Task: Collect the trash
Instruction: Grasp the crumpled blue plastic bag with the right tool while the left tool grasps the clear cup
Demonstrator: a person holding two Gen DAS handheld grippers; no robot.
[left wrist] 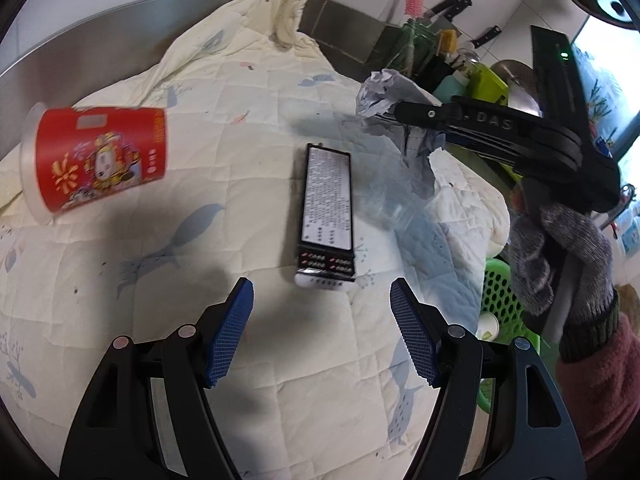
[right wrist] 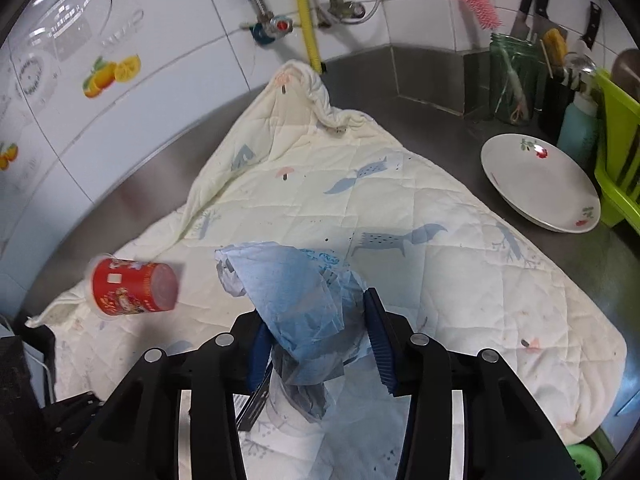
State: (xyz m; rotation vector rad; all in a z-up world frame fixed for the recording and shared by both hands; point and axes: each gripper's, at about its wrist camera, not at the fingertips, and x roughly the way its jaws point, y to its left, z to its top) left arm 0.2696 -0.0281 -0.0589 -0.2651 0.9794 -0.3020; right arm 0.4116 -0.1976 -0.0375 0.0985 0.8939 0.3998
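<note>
Right claw (right wrist: 320, 344) is clamped on the crumpled blue paper (right wrist: 296, 292): both blue pads (right wrist: 380, 344) press its sides and the wad bulges out ahead of the fingertips, with a loose flap hanging below. In the left wrist view the same wad (left wrist: 384, 92) sits at the tip of the right claw (left wrist: 404, 110), above the quilted cloth (left wrist: 240, 128), with a gloved hand (left wrist: 560, 256) on the handle. Left claw (left wrist: 322, 328) stands wide with nothing between its pads (left wrist: 230, 332); it hangs over the cloth just short of the black-and-white carton (left wrist: 326, 216), which lies flat, long axis running away from the camera. A crumpled clear plastic piece (left wrist: 384, 196) lies just right of the carton, under the held paper. The red printed cup (left wrist: 100, 156) lies on its side at the left part of the cloth, well apart from both claws; the right wrist view shows it (right wrist: 134, 288) too, mouth toward the left. The cloth covers most of the steel bench (right wrist: 440, 80). At the far right of the bench a white plate (right wrist: 536, 184) sits off the cloth, beside a green rack (right wrist: 616, 152). A green perforated basket (left wrist: 502, 292) shows below the right edge of the bench; its contents are too hidden to tell.
</note>
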